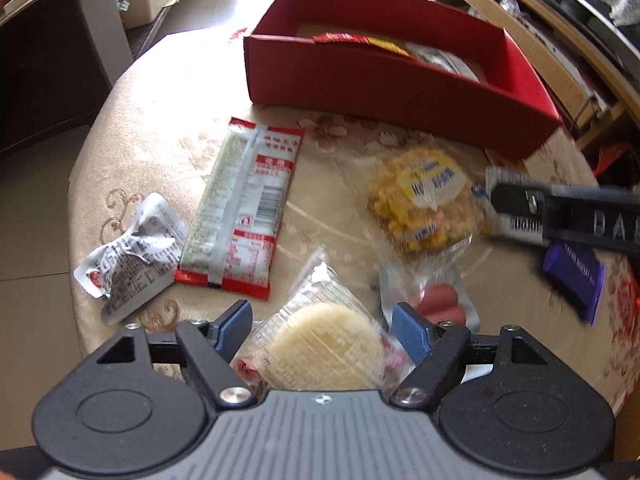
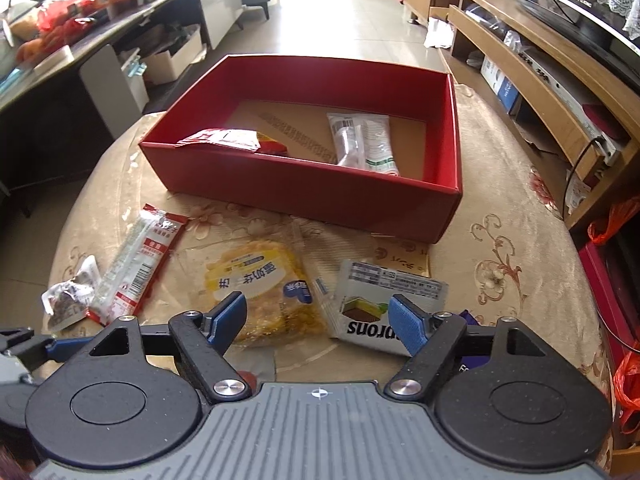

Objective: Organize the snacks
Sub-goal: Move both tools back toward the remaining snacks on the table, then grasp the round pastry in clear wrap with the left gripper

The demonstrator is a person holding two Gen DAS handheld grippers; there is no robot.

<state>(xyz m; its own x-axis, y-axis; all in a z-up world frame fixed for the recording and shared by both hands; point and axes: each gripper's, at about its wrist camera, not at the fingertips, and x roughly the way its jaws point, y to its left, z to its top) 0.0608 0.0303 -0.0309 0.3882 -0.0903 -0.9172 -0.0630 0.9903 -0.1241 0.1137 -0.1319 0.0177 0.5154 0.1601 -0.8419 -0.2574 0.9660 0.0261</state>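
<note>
A red box point(image 1: 360, 80) point(image 2: 304, 188) stands at the table's far side with a red packet point(image 2: 228, 140) and a clear-and-green packet point(image 2: 364, 144) inside. My left gripper point(image 1: 324, 328) is open, its jaws either side of a round cracker packet point(image 1: 324, 348). My right gripper point(image 2: 318, 320) is open just above a yellow snack bag point(image 2: 260, 292) point(image 1: 424, 200) and a grey packet point(image 2: 384, 300). A long red-and-white packet point(image 1: 240, 212) point(image 2: 136, 264), a crumpled silver packet point(image 1: 132, 252) point(image 2: 68, 300), a sausage packet point(image 1: 436, 304) and a purple bar point(image 1: 576, 280) lie on the table.
The round table has a beige flowered cloth point(image 2: 500, 240). A wooden TV stand point(image 2: 540, 72) is on the right, a dark counter with clutter point(image 2: 60, 40) on the left. The right gripper's body point(image 1: 568, 216) shows in the left wrist view.
</note>
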